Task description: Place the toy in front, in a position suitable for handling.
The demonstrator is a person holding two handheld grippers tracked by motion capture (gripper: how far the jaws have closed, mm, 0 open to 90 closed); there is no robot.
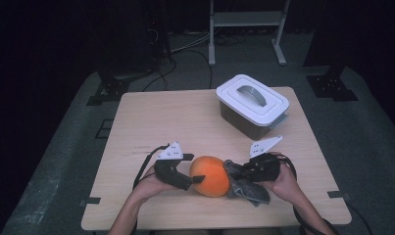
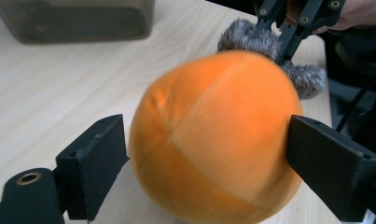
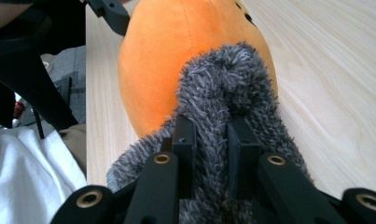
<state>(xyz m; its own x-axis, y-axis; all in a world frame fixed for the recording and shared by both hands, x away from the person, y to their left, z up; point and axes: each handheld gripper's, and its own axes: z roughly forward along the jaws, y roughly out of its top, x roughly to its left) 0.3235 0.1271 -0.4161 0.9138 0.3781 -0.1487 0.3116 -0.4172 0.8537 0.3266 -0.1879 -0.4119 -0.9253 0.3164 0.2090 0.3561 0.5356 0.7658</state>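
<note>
While right hand-held gripper [image 3: 211, 140] pinches grey fuzzy cloth [image 3: 232, 88], left hand-held gripper [image 2: 209, 158] straddles orange plush ball [image 2: 213, 135]

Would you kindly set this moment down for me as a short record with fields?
surface: light wooden table
main thing: orange plush ball, resting on the table
cloth: grey fuzzy cloth, lying against the ball
left tongs: open, jaws on either side of the ball, a gap showing at one jaw
right tongs: shut on the grey fuzzy cloth
container: lidded box, white lid with grey handle, at the far right of the table
</note>
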